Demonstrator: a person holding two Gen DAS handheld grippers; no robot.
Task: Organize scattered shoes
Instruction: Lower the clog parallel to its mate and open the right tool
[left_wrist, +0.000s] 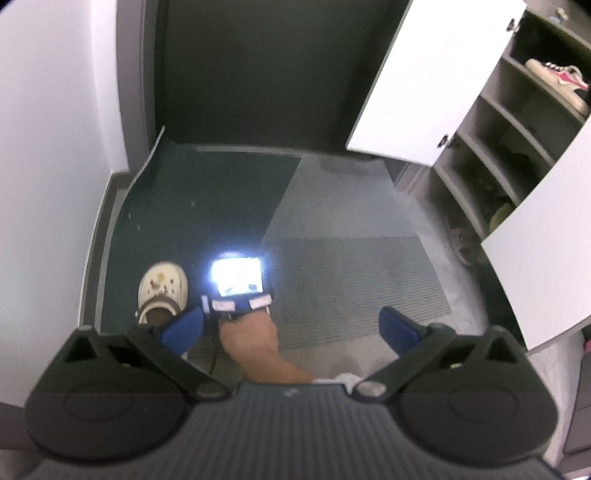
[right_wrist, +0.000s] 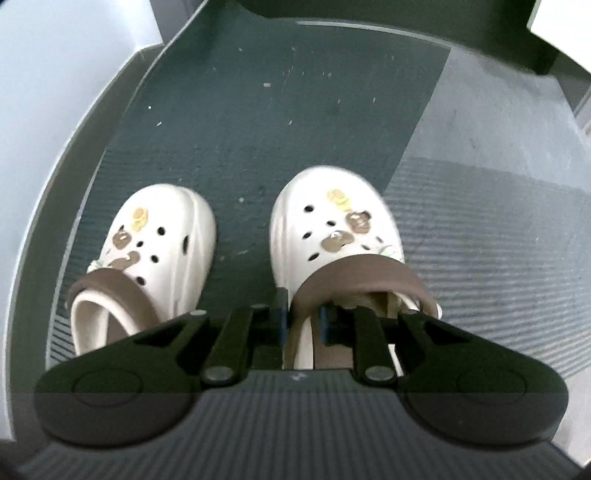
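The right gripper (right_wrist: 302, 319) has only a narrow hold: its jaws are closed on the rim and brown heel strap (right_wrist: 364, 275) of the right-hand white clog (right_wrist: 332, 229). My worry is that the strap pivots, so the clog could swing toe-down or slip out on the way to the open shoe cabinet (left_wrist: 491, 147) at the mat's right side. A swinging toe could also catch on a shelf edge or on the cabinet's white door (left_wrist: 424, 81). The second white clog (right_wrist: 155, 251) sits just beside the first on the dark floor mat (right_wrist: 258, 110), near the mat's left edge, and could be knocked askew. The left gripper (left_wrist: 290, 328) has its blue pads spread wide and holds nothing, hovering over the mat's near edge. A pink-and-white sneaker (left_wrist: 561, 79) already lies on an upper shelf.
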